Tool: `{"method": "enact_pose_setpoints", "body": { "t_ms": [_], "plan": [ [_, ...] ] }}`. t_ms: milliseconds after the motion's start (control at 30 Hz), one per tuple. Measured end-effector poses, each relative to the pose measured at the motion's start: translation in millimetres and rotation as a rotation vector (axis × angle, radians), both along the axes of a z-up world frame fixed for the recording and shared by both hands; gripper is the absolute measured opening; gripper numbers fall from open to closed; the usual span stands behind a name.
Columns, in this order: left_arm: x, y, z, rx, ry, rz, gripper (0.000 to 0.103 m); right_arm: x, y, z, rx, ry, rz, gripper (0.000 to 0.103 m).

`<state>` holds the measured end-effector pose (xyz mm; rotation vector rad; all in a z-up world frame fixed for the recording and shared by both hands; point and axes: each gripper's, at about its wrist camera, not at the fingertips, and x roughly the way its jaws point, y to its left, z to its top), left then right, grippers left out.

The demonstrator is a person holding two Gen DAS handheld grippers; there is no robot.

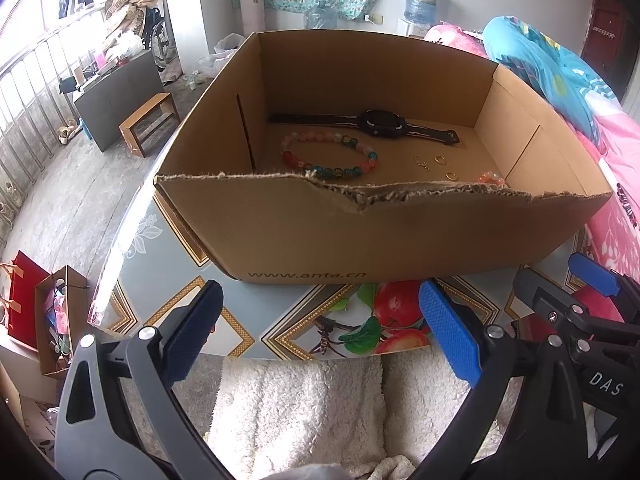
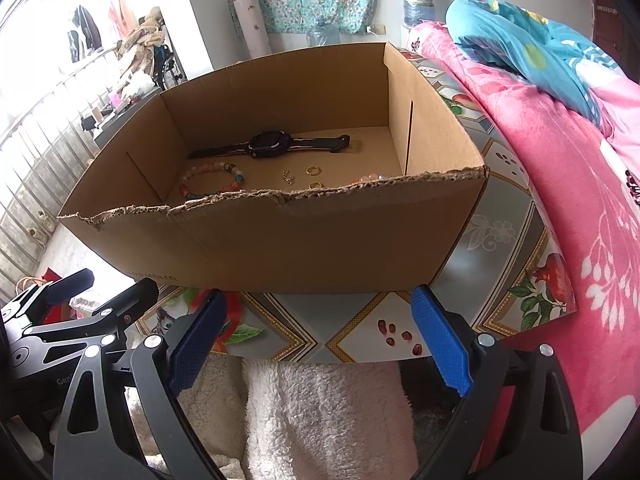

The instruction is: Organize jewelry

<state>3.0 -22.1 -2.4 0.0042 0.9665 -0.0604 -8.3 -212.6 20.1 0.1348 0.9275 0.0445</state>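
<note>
An open cardboard box (image 1: 400, 236) (image 2: 280, 248) with a torn front rim stands on the patterned table. Inside lie a black watch (image 1: 380, 122) (image 2: 270, 144), a multicoloured bead bracelet (image 1: 330, 156) (image 2: 212, 180), two gold rings (image 1: 440, 159) (image 2: 313, 169), small earrings (image 1: 422, 163) (image 2: 288, 177) and a pink bead bracelet (image 1: 492, 179) (image 2: 370, 178) half hidden by the rim. My left gripper (image 1: 324, 332) is open and empty, in front of the box. My right gripper (image 2: 318, 340) is open and empty, also in front of it.
The table (image 1: 288, 320) (image 2: 500, 248) has a fruit-pattern top. A pink bedspread (image 2: 560, 200) lies right of it. A white fleece garment (image 1: 320, 408) is below the grippers. Paper bags (image 1: 40, 316) stand on the floor at left.
</note>
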Motion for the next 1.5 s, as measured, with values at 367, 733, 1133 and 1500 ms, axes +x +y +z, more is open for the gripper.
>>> {"method": "enact_pose_setpoints", "body": {
  "t_ms": [367,733,1133,1500],
  "plan": [
    [-0.7,-0.5,-0.2,-0.003,0.005,0.001,0.095,-1.5,0.3,0.5,-0.002,0.004,0.001,0.091],
    [-0.5,-0.7,-0.4,0.0,0.002,0.0,0.095,-2.6,-0.4,1.4,-0.003,0.004,-0.001,0.091],
    [-1.1,-2.2,0.5,0.003,0.0,-0.001,0.095,-2.7,-0.8,1.8,-0.003,0.003,-0.003,0.091],
    [-1.1,-2.2,0.5,0.004,0.0,-0.001,0.095,-3.8,-1.8,2.9,-0.001,0.003,-0.006,0.091]
  ]
}}
